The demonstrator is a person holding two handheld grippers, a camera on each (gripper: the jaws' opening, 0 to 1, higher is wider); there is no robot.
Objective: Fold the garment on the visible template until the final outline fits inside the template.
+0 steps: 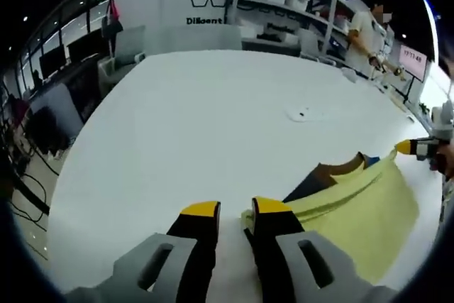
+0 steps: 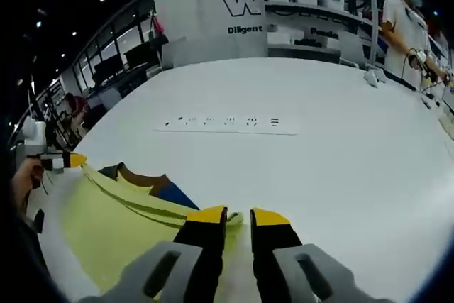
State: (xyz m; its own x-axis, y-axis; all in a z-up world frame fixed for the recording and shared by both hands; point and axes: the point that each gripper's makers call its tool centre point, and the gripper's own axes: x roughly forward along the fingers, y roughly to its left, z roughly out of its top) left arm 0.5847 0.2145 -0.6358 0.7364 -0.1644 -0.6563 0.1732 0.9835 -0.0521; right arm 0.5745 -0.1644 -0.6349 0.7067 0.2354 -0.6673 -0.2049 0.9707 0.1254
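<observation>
Across the wide white table a pale yellow garment is stretched between the two tongs, draped over a dark blue and brown template whose edge peeks out on the far side. Each tool pinches a corner of the cloth: the left gripper and the right gripper both have jaws pressed on fabric. Further off lies a white strip with small dark marks. Beyond stand storage shelves, and a person works at the far right.
</observation>
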